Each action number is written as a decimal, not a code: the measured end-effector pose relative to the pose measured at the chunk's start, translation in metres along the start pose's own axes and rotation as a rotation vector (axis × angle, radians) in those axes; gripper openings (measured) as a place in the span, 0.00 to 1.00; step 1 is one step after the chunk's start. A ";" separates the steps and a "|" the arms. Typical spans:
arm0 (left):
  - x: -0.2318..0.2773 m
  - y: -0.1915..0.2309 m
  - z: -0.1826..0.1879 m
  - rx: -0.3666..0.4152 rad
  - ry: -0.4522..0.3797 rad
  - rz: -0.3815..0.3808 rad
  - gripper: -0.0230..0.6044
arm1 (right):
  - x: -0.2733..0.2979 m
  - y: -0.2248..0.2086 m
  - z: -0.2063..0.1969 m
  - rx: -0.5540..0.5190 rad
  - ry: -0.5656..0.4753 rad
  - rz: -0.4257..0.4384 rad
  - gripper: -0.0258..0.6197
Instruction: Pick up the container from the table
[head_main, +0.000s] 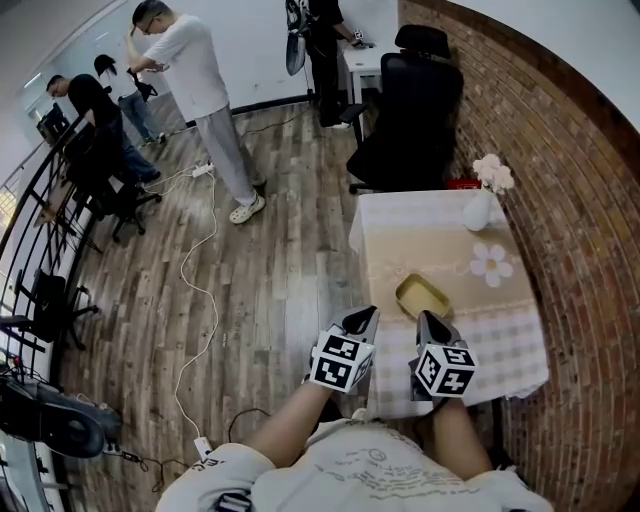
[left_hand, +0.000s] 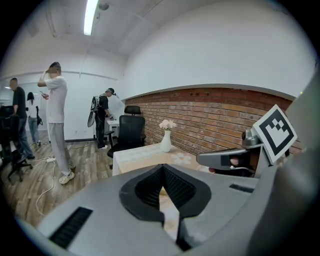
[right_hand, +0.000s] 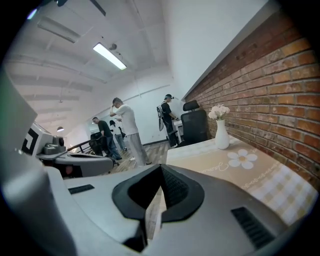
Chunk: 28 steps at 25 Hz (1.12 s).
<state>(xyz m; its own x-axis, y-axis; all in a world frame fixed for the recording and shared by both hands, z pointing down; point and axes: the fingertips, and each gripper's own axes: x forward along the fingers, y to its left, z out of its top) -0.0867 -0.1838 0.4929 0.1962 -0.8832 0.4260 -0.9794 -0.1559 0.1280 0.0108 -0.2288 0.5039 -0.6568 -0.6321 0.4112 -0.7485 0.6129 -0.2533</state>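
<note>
Currently left gripper (head_main: 360, 322) and right gripper (head_main: 433, 328) jaws are both closed, empty. Container (head_main: 422, 296) lies just ahead of the right jaws on the tabletop (head_main: 500, 310). Unopened, they'd likely shove it away.

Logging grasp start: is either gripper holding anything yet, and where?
Nothing held: left gripper and right gripper are shut and empty; the yellow container lies free on the table.

A white vase (head_main: 478, 212) of pale flowers stands near the brick wall (head_main: 600, 200), a black office chair (head_main: 415, 110) beyond it.
</note>
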 end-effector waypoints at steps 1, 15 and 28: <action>0.004 0.002 0.000 0.001 0.004 -0.004 0.04 | 0.003 -0.003 0.000 0.012 0.001 -0.002 0.04; 0.078 0.013 0.014 0.067 0.074 -0.206 0.04 | 0.033 -0.056 -0.010 0.140 0.013 -0.239 0.04; 0.143 -0.026 -0.005 0.099 0.177 -0.396 0.04 | 0.033 -0.113 -0.051 0.245 0.089 -0.436 0.04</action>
<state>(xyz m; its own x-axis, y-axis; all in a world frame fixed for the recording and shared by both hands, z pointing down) -0.0335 -0.3035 0.5552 0.5540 -0.6585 0.5094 -0.8250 -0.5165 0.2294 0.0787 -0.2948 0.5909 -0.2758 -0.7553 0.5945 -0.9579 0.1649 -0.2349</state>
